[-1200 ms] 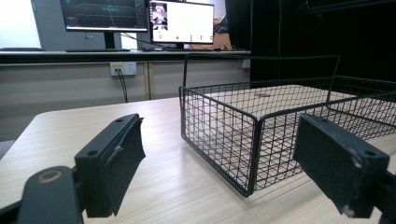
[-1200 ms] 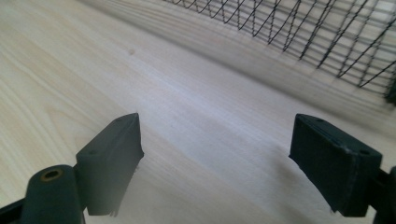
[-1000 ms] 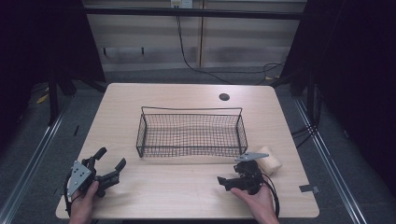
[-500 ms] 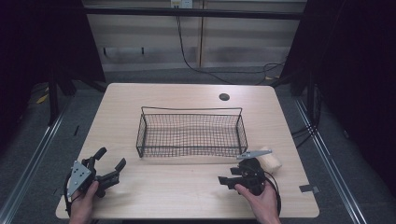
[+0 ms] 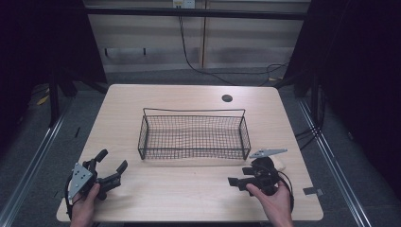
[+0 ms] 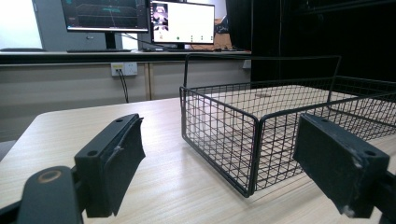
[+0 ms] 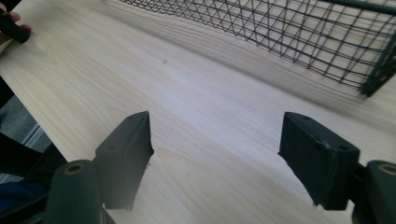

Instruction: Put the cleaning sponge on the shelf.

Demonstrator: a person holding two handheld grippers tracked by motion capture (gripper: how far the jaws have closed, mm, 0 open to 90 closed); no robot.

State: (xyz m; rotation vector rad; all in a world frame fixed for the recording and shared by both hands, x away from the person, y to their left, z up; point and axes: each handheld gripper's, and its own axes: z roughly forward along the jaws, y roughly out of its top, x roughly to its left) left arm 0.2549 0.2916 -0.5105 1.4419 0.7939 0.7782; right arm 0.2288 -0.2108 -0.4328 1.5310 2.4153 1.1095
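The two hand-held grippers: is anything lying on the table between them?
No. In the high view, bare wooden table runs from the left gripper to the right gripper; the wire basket sits farther back.

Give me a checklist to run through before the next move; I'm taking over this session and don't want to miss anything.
1. Left gripper free: ok. Its jaws stand apart with nothing between them.
2. Right gripper free: ok. Its jaws have just been opening, and only bare table lies between them.
3. Wire basket ready to receive: ok. It is upright at mid-table with nothing inside.
4. Pale object ready to grasp: cannot tell. It lies on the table by the right gripper, partly hidden behind it.
5. Path from the grippers to the basket: ok. The wood between them is bare.
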